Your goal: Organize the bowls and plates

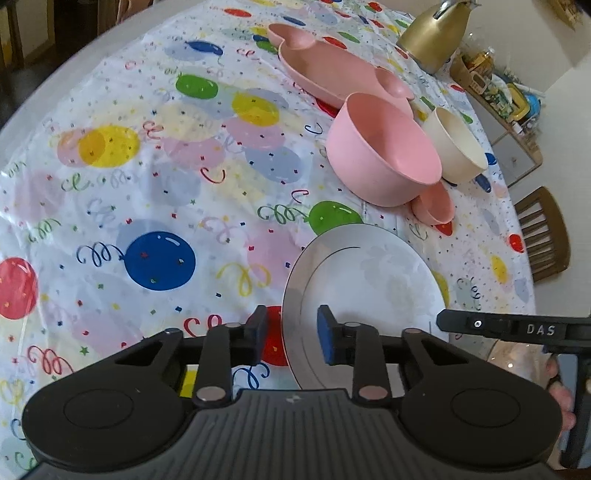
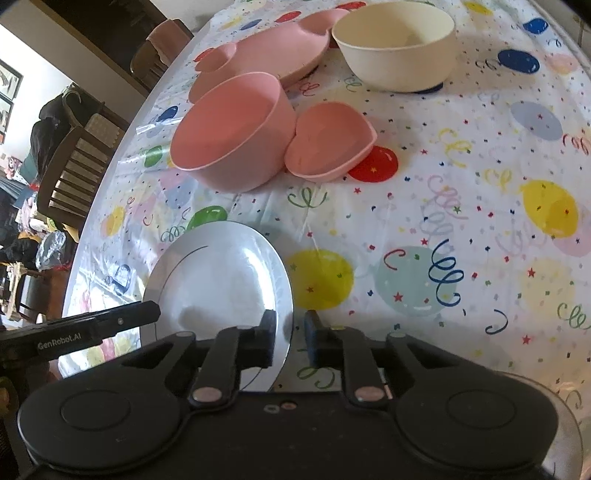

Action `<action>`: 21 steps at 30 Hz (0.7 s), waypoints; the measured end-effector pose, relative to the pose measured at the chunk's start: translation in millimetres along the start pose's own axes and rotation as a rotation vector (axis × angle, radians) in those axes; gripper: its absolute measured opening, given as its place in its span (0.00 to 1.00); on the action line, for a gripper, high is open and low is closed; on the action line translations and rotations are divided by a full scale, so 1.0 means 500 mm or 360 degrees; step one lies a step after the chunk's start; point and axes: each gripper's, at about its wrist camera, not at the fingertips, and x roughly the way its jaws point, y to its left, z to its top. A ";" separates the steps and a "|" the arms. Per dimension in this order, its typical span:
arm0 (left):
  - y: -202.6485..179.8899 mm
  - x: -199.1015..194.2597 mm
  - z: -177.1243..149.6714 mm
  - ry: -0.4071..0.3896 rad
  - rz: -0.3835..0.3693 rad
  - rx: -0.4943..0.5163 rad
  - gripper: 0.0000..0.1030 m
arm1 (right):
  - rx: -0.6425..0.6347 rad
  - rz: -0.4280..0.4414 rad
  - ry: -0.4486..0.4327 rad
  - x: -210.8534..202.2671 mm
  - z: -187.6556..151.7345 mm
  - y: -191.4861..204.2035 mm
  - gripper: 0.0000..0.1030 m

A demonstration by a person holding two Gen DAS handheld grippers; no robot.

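Observation:
A white plate (image 1: 369,291) with a thin dark ring is held between both grippers, tilted above the balloon tablecloth. My left gripper (image 1: 291,334) straddles its left rim, with a small gap between pads and rim. My right gripper (image 2: 290,338) is closed on the plate's right rim (image 2: 221,280). Beyond stand a large pink bowl (image 1: 384,147), a cream bowl (image 1: 456,144), a small pink dish (image 1: 436,205) and a pink mouse-shaped plate (image 1: 332,66). In the right wrist view they are the pink bowl (image 2: 229,133), small dish (image 2: 328,142), cream bowl (image 2: 397,44) and pink plate (image 2: 266,55).
A gold kettle (image 1: 436,33) stands at the table's far edge. A shelf with clutter (image 1: 495,92) and a wooden chair (image 1: 543,232) lie beyond the table. Another chair (image 2: 77,162) stands by the table's edge in the right wrist view.

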 end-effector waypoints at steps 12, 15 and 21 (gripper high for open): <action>0.038 0.013 0.011 0.0049 -0.0167 -0.0076 0.11 | 0.0069 0.0072 0.0014 0.001 -0.005 -0.018 0.05; 0.041 0.012 0.011 0.0057 -0.0176 -0.0072 0.11 | 0.0063 0.0057 0.0006 -0.001 -0.007 -0.014 0.05; 0.031 -0.002 0.005 0.0069 -0.0188 -0.0053 0.11 | 0.0059 0.0042 -0.0029 -0.015 -0.007 -0.004 0.05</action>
